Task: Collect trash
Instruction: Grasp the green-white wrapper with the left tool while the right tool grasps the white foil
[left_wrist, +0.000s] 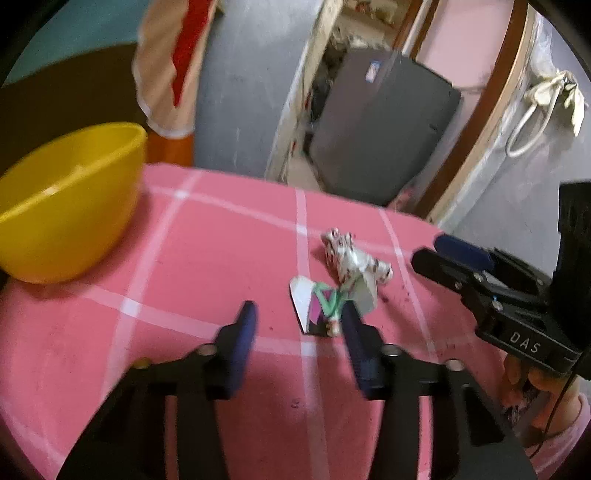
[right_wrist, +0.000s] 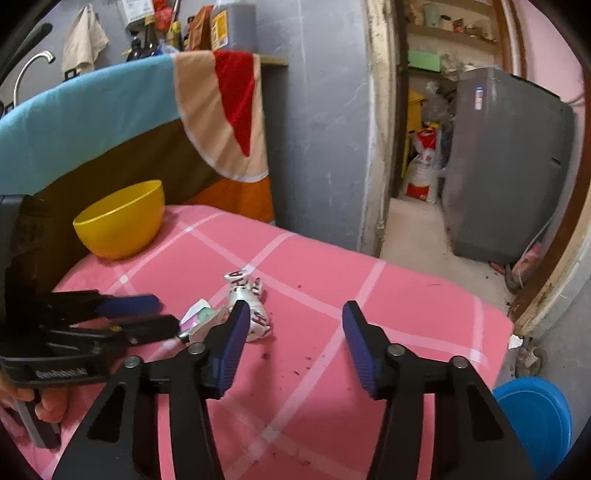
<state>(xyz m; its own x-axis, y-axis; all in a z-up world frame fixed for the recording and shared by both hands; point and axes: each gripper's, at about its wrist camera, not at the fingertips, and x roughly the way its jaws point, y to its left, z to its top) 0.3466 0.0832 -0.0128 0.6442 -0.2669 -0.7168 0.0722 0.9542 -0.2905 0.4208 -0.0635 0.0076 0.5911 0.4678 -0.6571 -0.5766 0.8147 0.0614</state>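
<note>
- Hovering low over the pink checked cloth (left_wrist: 207, 258), the left gripper (left_wrist: 299, 317) has its blue-padded jaws spread wide with nothing between them, and its right finger (left_wrist: 356, 332) is just at the edge of the nearest scrap.
- That scrap is a flat, folded wrapper (left_wrist: 317, 306), white with pink, green and black print, lying just ahead of the left tongs (well placed for a pinch, I'd judge, if the jaws shift a touch to the right).
- Touching it on the far side sits a crumpled wrapper (left_wrist: 351, 258), silvery white with dark red lettering, scrunched into a lumpy ball; both pieces lie together mid-cloth, so one reach could serve either.
- Coming in from the other side, the right gripper (right_wrist: 295, 328) is spread wide too and empty, its left pad (right_wrist: 234, 332) right by the crumpled piece in its own view; a hand (right_wrist: 44, 406) holds the left tool's handle at the lower left edge.
- Small dark crumbs (right_wrist: 299, 363) speckle the cloth around the trash.
- Farther back at the left corner stands a yellow bowl (right_wrist: 122, 221), upright and well apart from the wrappers; it looks empty from here, and seems the likely place for the trash.
- Beyond the table edge, a grey appliance (right_wrist: 506, 166) fills the doorway, and a blue tub (right_wrist: 535, 417) sits on the floor.
</note>
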